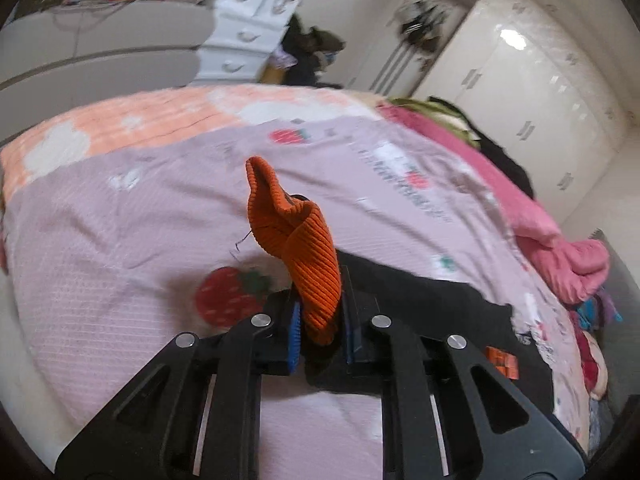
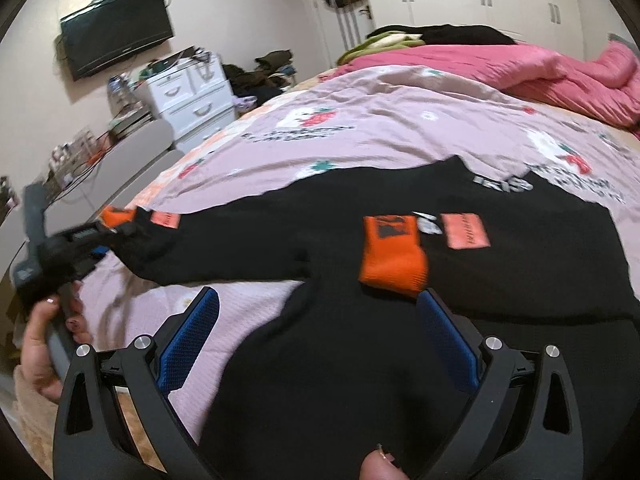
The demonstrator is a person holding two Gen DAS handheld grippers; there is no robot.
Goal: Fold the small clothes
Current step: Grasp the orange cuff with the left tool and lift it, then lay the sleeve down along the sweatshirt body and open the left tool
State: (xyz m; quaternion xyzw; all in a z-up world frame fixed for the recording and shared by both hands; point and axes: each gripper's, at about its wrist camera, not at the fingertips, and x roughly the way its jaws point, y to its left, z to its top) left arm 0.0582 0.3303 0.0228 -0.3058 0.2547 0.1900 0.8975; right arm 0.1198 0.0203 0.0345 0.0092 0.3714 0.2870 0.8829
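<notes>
**Left tongs grip orange cuff**

Left wrist: left tongs (image 1: pixel 320 316) clamped on the orange cuff (image 1: pixel 296 236) of the black sweater (image 1: pixel 420 296), lifted over the bed (image 1: pixel 120 220).
Right wrist: right tongs (image 2: pixel 320 312) spread wide above the sweater, gripping nothing

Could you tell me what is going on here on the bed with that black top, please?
A person with a gripper in each hand is folding a black sweater with orange cuffs, spread on the lilac bedspread. The left gripper is shut on one orange cuff, holding that sleeve's end off the bed. The other sleeve already lies across the body, its cuff resting on the chest. The right gripper hangs open above the sweater, holding nothing.
</notes>
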